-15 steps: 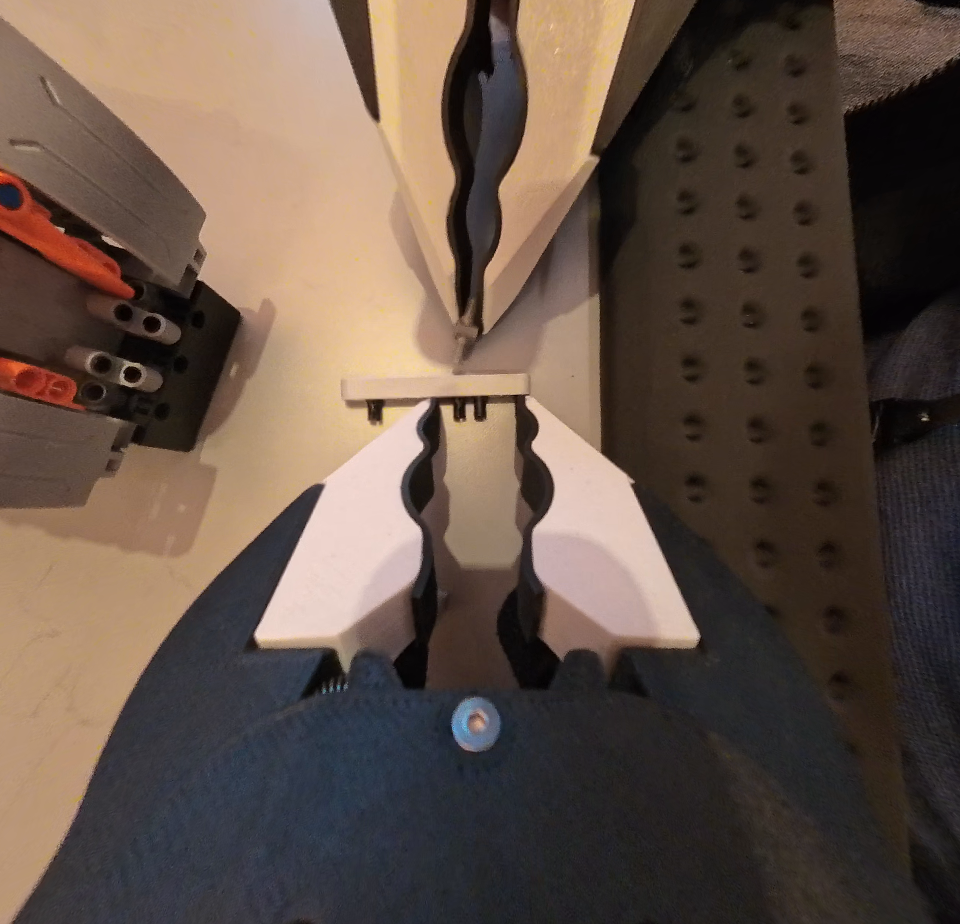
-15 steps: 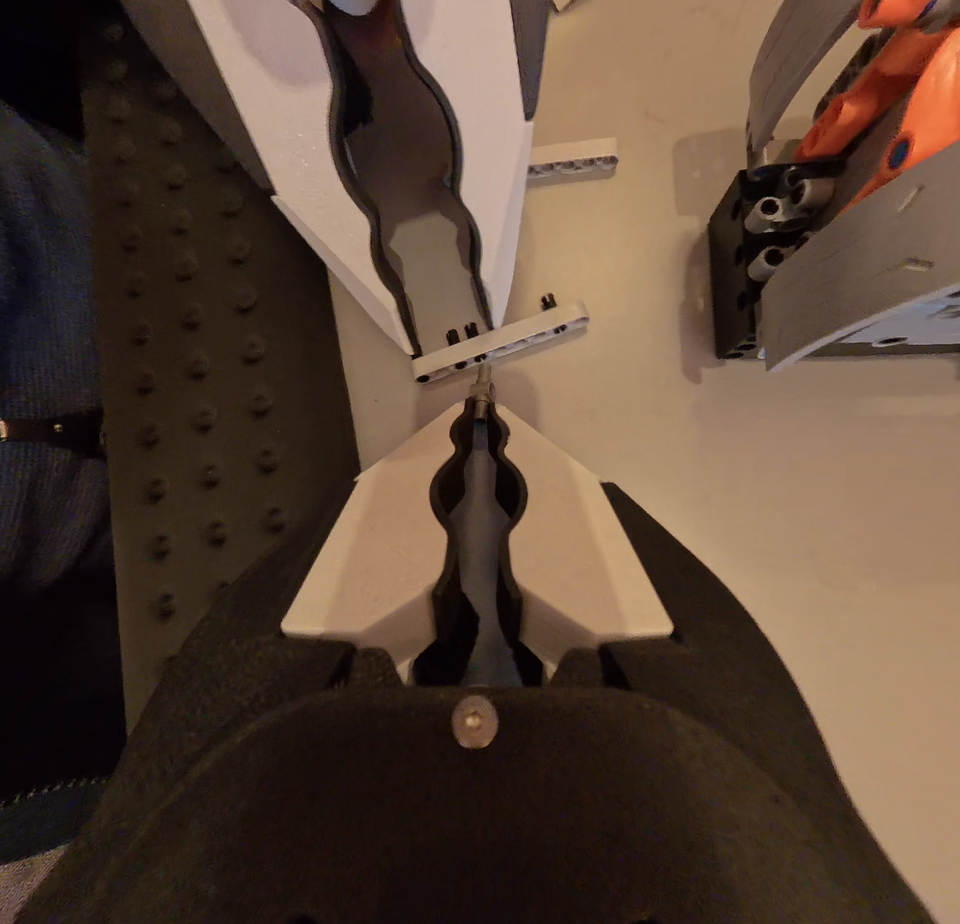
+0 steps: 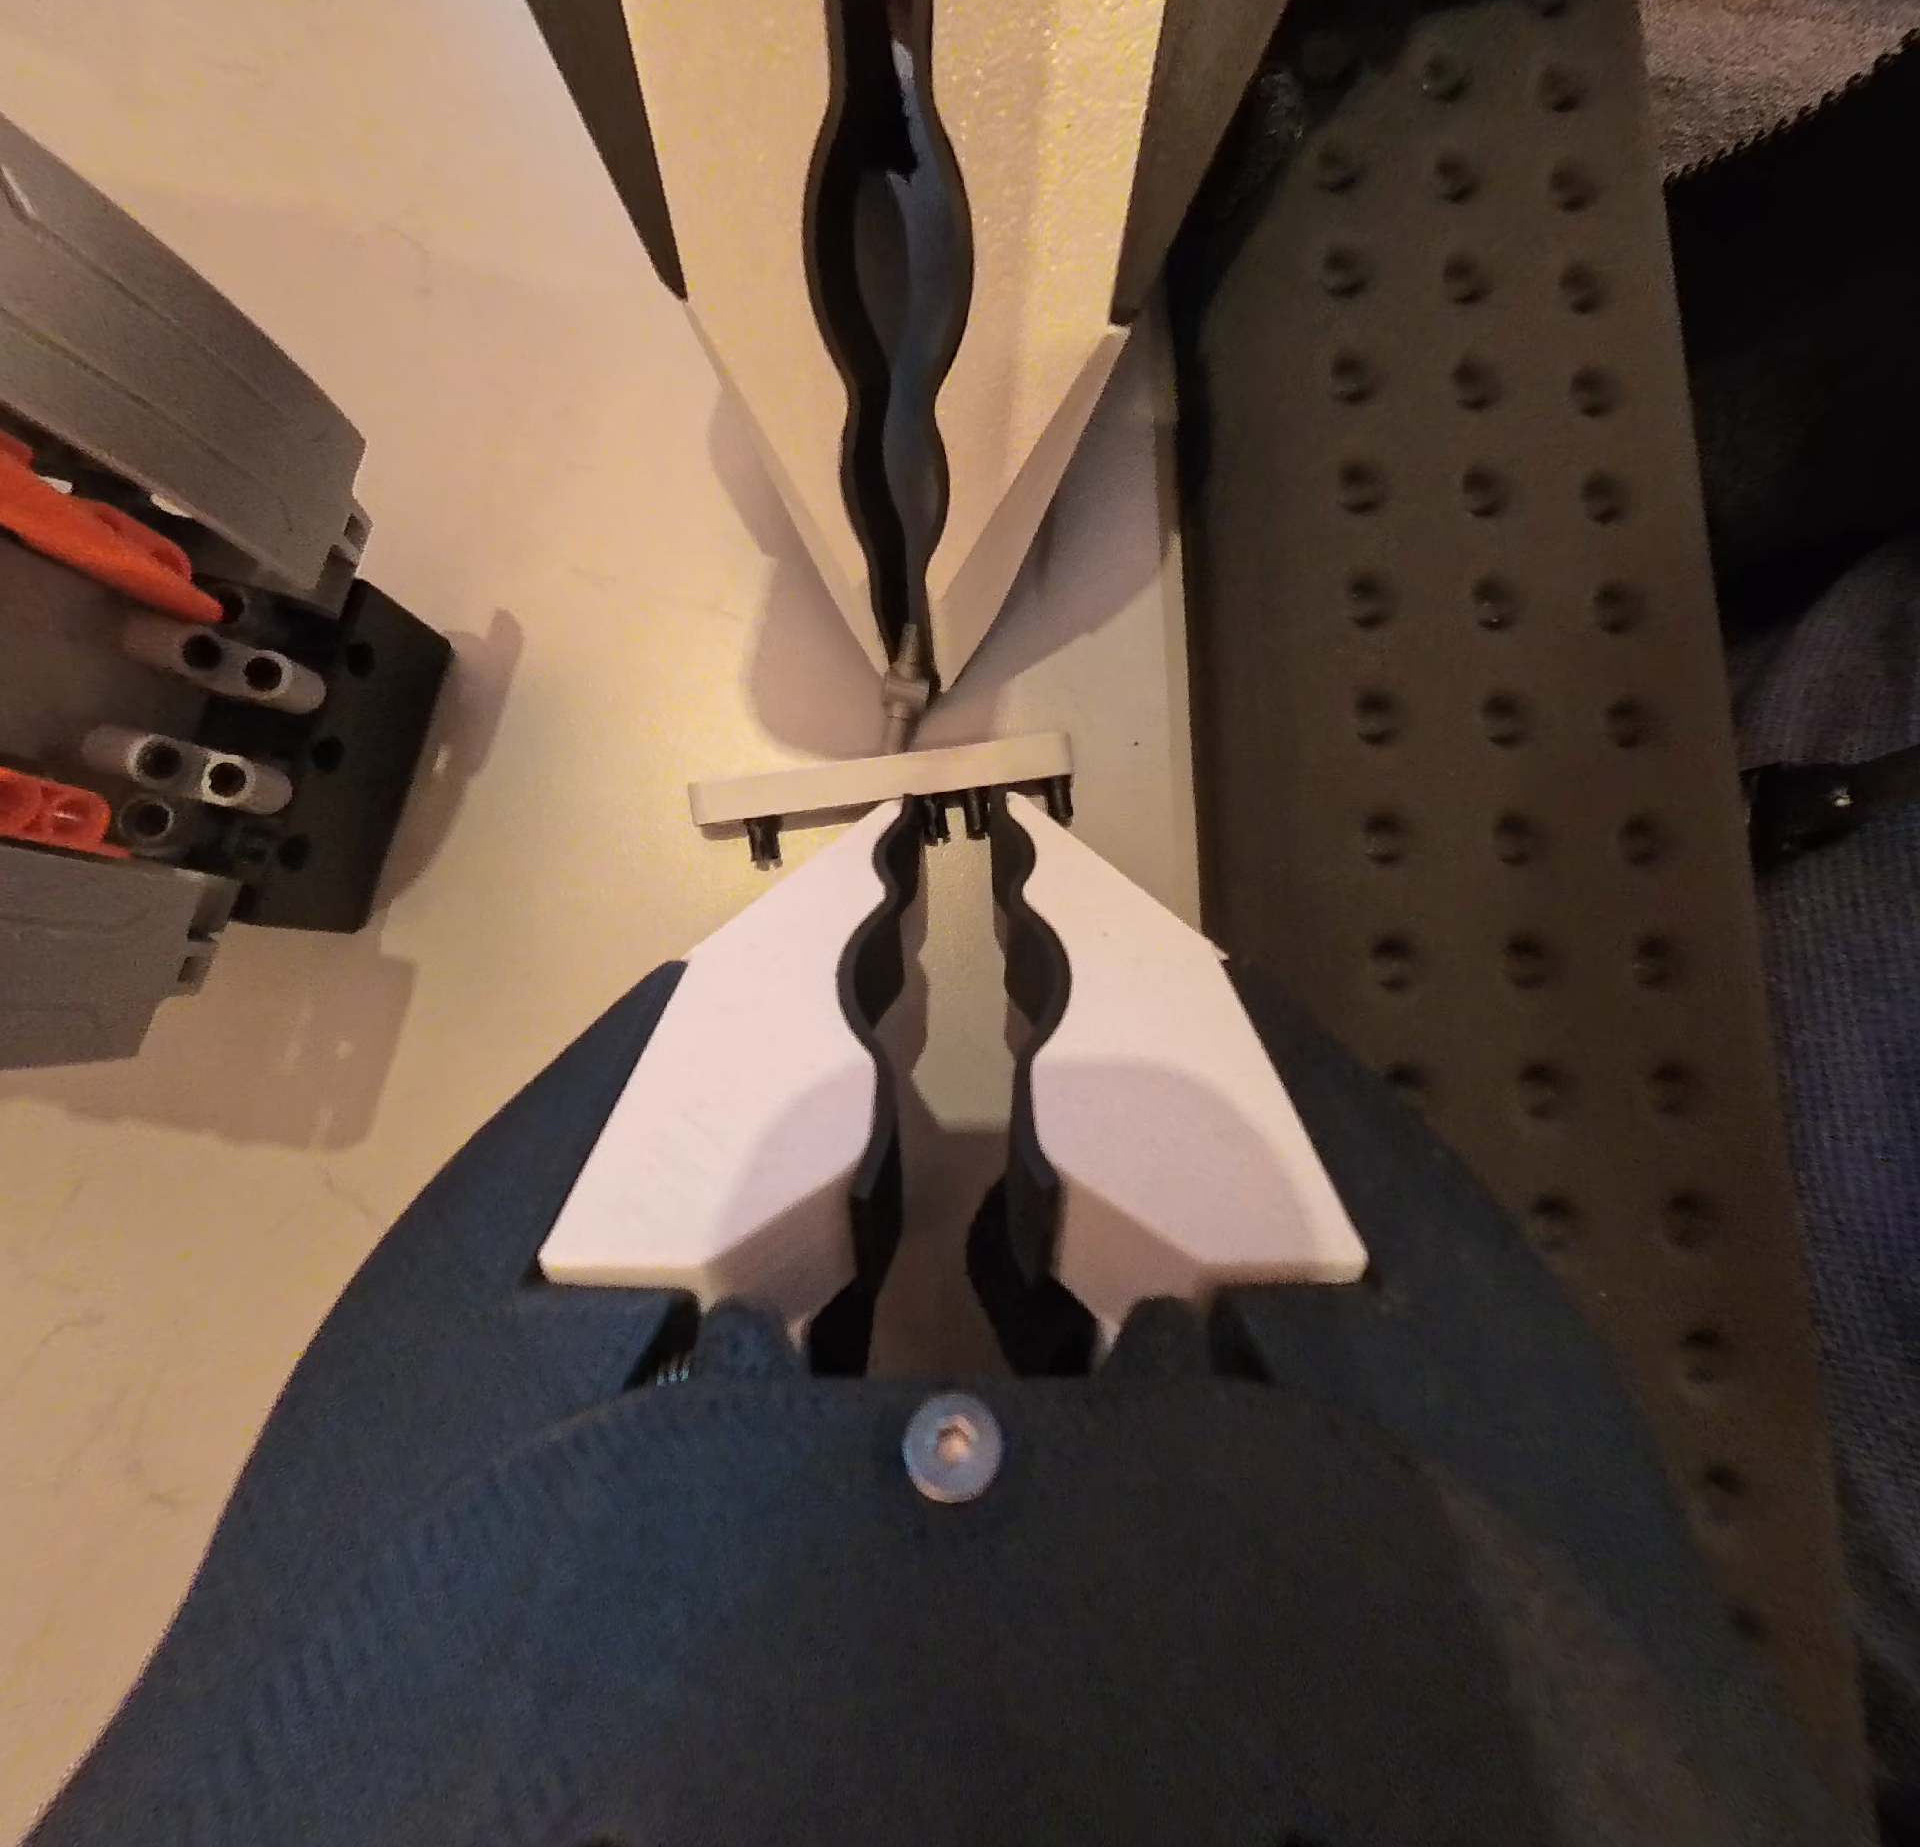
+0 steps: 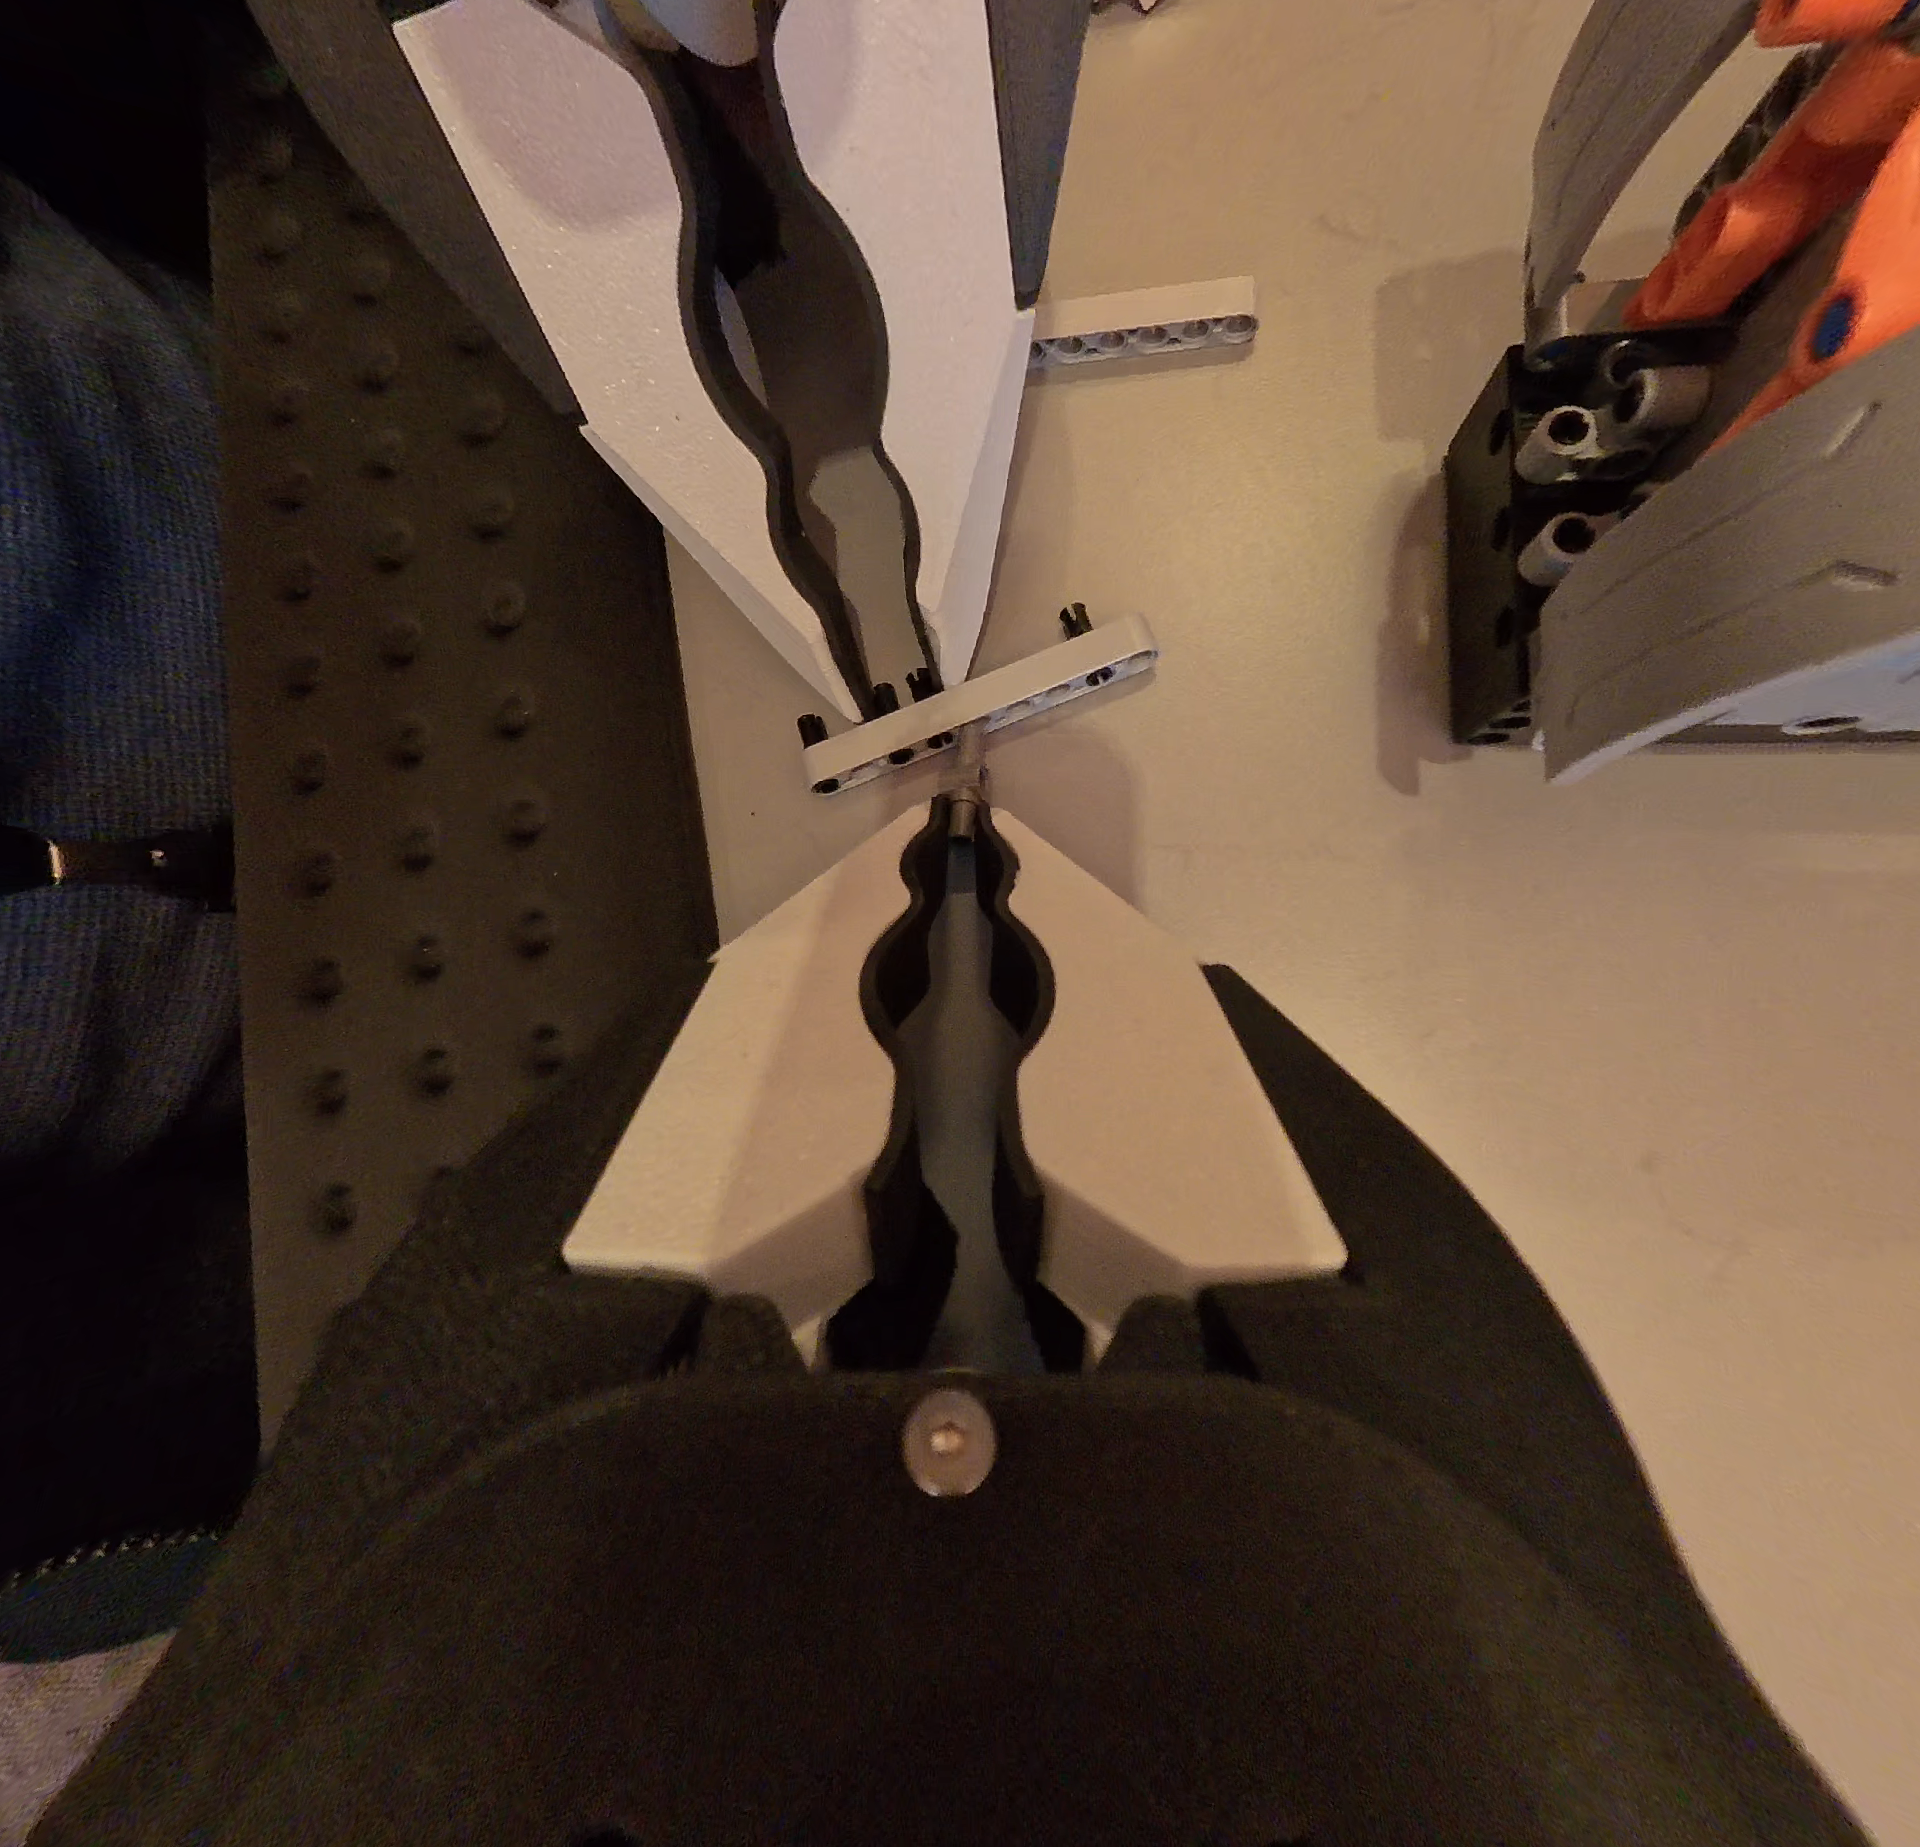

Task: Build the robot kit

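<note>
A white beam (image 3: 831, 784) with several black pins sticking out of it hangs just above the pale table between the two grippers. My left gripper (image 3: 951, 826) has its jaws narrowed around the beam's two middle pins and holds the beam by them. It also shows at the top of the right wrist view (image 4: 902, 691). My right gripper (image 4: 961, 836) is shut on a long grey rod (image 4: 961, 1070). The rod's small metal tip (image 4: 968, 774) touches the far face of the beam (image 4: 1039, 685). In the left wrist view the right gripper (image 3: 912, 659) points at the beam from above.
A grey, black and orange brick model (image 3: 156, 706) stands on the table to one side, and also shows in the right wrist view (image 4: 1662, 550). A second white beam (image 4: 1153, 327) lies flat. A dark studded plate (image 3: 1455, 654) runs along the table edge beside a person's blue clothing (image 4: 94, 654). Less than 4 cm separates the two grippers' tips.
My left gripper's jaws have narrowed onto the two middle pins. The beam has tilted slightly. The right gripper's rod tip stays against the beam.
</note>
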Demonstrator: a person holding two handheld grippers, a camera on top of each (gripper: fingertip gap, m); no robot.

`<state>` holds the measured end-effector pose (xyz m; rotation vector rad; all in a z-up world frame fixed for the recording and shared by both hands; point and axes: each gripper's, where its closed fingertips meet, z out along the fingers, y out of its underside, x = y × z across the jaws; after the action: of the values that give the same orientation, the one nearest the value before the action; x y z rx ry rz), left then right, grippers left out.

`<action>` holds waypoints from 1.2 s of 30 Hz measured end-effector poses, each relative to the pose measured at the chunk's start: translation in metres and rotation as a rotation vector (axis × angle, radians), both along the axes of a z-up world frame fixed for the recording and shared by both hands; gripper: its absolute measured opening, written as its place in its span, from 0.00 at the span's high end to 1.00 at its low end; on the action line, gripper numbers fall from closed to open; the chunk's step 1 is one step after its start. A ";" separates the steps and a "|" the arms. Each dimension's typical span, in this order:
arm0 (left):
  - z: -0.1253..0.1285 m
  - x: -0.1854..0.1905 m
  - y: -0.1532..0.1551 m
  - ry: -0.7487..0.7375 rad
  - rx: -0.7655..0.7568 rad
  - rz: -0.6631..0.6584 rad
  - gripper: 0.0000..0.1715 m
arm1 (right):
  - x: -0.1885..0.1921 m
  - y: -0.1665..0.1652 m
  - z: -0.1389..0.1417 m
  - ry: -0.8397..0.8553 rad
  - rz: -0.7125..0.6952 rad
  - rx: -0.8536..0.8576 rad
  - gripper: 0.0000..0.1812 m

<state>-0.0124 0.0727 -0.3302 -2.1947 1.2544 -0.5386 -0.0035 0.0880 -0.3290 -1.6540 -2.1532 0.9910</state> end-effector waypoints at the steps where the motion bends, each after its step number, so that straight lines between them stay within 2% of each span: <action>1: 0.000 0.000 0.000 -0.003 -0.004 -0.004 0.94 | 0.000 0.001 0.000 -0.003 0.005 0.006 0.99; 12: 0.000 0.001 0.000 -0.022 -0.020 -0.011 0.94 | -0.001 0.001 0.000 -0.029 0.073 -0.054 0.99; 21: 0.001 0.001 -0.003 -0.032 -0.039 -0.049 0.93 | -0.001 -0.002 0.000 -0.049 0.183 -0.073 1.00; 30: 0.001 0.001 -0.004 -0.063 -0.058 -0.052 0.94 | -0.001 -0.003 0.001 -0.098 0.193 -0.142 0.99; 36: 0.000 0.001 -0.004 -0.052 -0.053 -0.048 0.94 | -0.002 -0.001 0.000 -0.061 0.178 -0.065 0.98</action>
<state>-0.0118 0.0688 -0.3298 -2.1844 1.2811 -0.6513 -0.0056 0.0869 -0.3285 -1.5614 -2.3665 1.0824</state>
